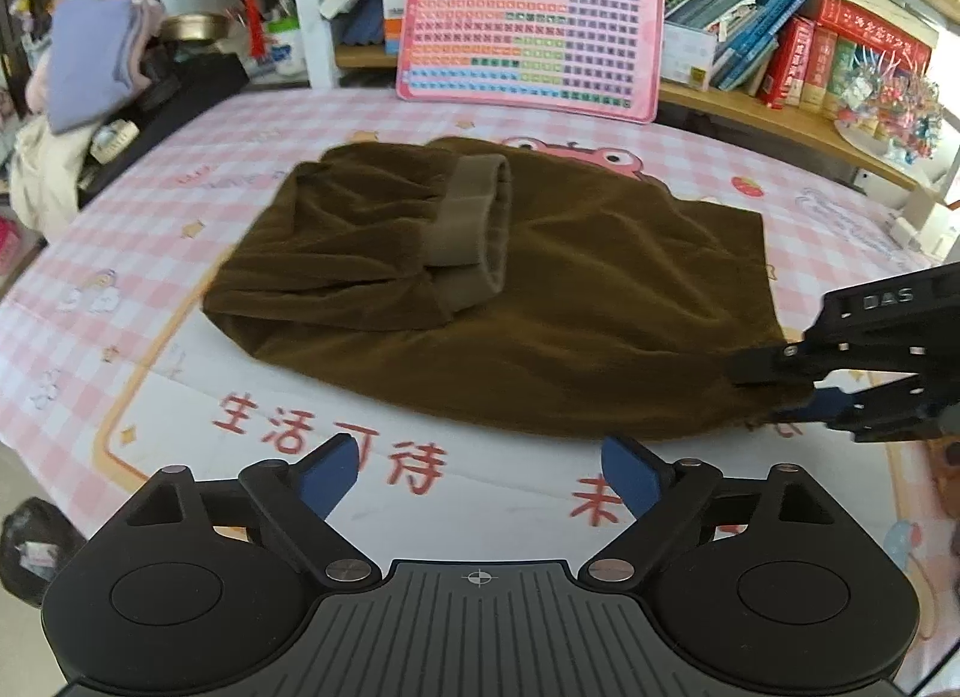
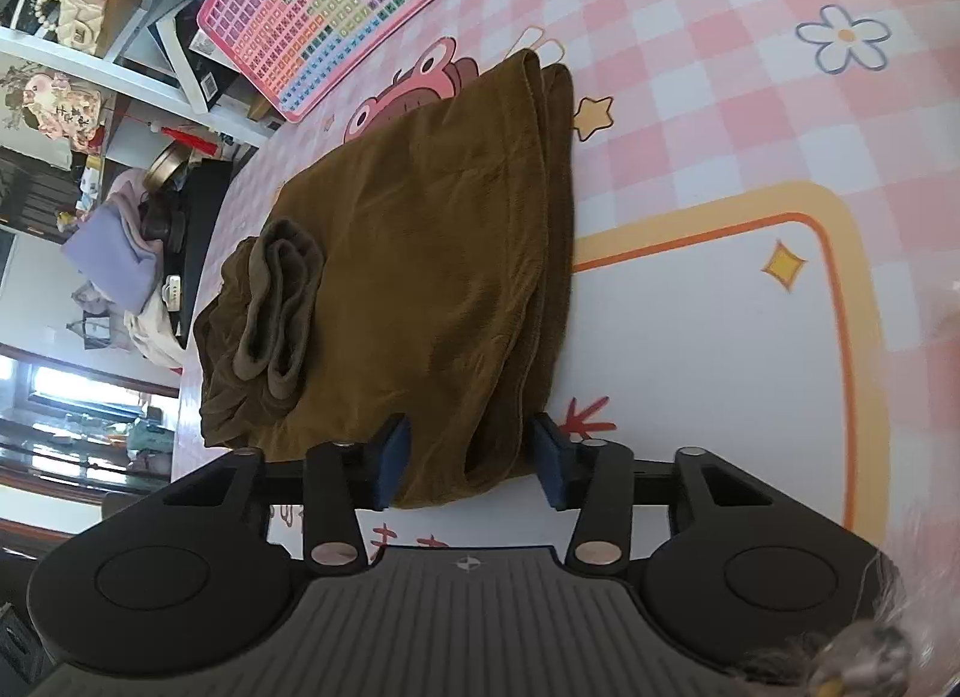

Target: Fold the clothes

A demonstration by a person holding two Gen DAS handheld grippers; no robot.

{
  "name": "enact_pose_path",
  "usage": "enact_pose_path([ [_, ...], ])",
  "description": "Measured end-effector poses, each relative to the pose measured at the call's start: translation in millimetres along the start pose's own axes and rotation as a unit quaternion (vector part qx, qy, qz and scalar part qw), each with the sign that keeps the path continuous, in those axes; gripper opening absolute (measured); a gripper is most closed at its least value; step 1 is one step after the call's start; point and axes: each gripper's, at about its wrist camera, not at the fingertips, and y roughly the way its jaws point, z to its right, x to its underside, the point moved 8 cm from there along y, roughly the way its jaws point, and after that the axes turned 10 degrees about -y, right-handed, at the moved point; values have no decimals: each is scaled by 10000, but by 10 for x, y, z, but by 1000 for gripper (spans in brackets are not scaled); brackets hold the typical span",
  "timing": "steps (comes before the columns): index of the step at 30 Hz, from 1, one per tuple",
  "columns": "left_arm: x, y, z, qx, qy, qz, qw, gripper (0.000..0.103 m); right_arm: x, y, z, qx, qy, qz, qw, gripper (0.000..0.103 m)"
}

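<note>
Nearest the left wrist camera, the left gripper (image 1: 477, 478) hangs with its blue pads spread wide and nothing between them, above the printed cloth covering the counter (image 1: 180, 253), just short of the near edge of the brown garment (image 1: 540, 301). That garment lies folded flat in the middle of the counter, a ribbed cuff (image 1: 471, 223) turned back across its upper face. At the garment's near right corner the right gripper (image 2: 474, 460) straddles the folded edge, one pad above and one below; from the left wrist view its fingers (image 1: 774, 370) appear to pinch the cloth, while its own camera shows the cloth bunched between pads not fully closed. Behind the garment a pink keyboard toy (image 1: 531, 30) leans against shelves of books (image 1: 780, 48).
</note>
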Motion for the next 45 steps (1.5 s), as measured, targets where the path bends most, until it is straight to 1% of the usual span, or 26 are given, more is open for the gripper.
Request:
enact_pose_path([
  [3, -1, 9, 27, 17, 10, -24, 10000, 90, -14, 33, 17, -28, 58, -68, 10000, 25],
  [6, -2, -31, 107, 137, 192, 73, 9997, 90, -18, 35, 27, -70, 80, -123, 9999, 22],
  [10, 12, -85, 319, 268, 847, 370, 9954, 90, -77, -28, -36, -250, 105, -45, 9996, 22],
  [13, 66, -34, 518, 389, 1350, 359, 9894, 89, -142, -80, -136, -405, 44, 9, 9992, 21],
  [15, 95, -5, 628, 547, 1520, 308, 9864, 89, -187, -103, -201, -500, 10, 29, 9987, 21],
  [17, 125, 24, 736, 693, 1692, 261, 9828, 86, -228, -110, -244, -560, -15, 35, 9984, 21],
  [18, 140, 49, 774, 696, 1792, 261, 9810, 85, -245, -109, -263, -582, -26, 34, 9983, 21],
  [20, 154, 105, 831, 674, 1996, 276, 9772, 78, -279, -107, -301, -625, -48, 32, 9980, 21],
  [22, 158, 169, 886, 601, 2232, 355, 9723, 74, -301, -103, -326, -655, -44, 20, 9978, 21],
  [23, 148, 203, 918, 528, 2385, 428, 9687, 70, -306, -105, -336, -668, -54, 17, 9978, 21],
  [26, 106, 298, 1052, 367, 2863, 667, 9551, 63, -309, -131, -353, -710, -87, -8, 9974, 21],
  [28, 86, 365, 1151, 336, 3118, 787, 9463, 61, -302, -150, -352, -729, -98, -43, 9973, 21],
  [30, 74, 440, 1226, 357, 3201, 872, 9427, 53, -294, -162, -333, -712, -74, -83, 9974, 21],
  [32, 58, 513, 1298, 375, 3272, 959, 9393, 40, -290, -184, -330, -663, -106, -99, 9977, 21],
  [33, 46, 546, 1335, 373, 3288, 1002, 9383, 36, -290, -199, -335, -647, -143, -99, 9977, 21],
  [34, 25, 576, 1368, 399, 3294, 1027, 9377, 29, -295, -218, -341, -630, -193, -78, 9978, 21],
  [35, 13, 588, 1392, 449, 3298, 1024, 9374, 23, -301, -239, -347, -611, -245, -52, 9978, 24],
  [36, 4, 605, 1419, 515, 3306, 1012, 9369, 18, -316, -264, -333, -550, -270, 6, 9981, 29],
  [37, 2, 603, 1438, 573, 3310, 1017, 9364, 13, -333, -291, -315, -482, -290, 70, 9984, 37],
  [38, 2, 598, 1455, 630, 3310, 1021, 9360, 9, -357, -317, -275, -430, -248, 163, 9986, 52],
  [39, 5, 579, 1462, 682, 3289, 1021, 9363, 6, -381, -344, -231, -382, -194, 260, 9987, 58],
  [40, -3, 559, 1456, 732, 3244, 1004, 9377, 5, -402, -360, -169, -352, -78, 332, 9988, 61],
  [42, -35, 515, 1434, 808, 3119, 980, 9416, 5, -436, -343, -24, -259, 266, 371, 9986, 76],
  [43, -56, 472, 1416, 845, 3028, 980, 9442, 5, -443, -325, 41, -225, 486, 364, 9979, 77],
  [45, -95, 382, 1380, 929, 2863, 1007, 9483, 5, -453, -259, 145, -373, 1067, 292, 9932, 78],
])
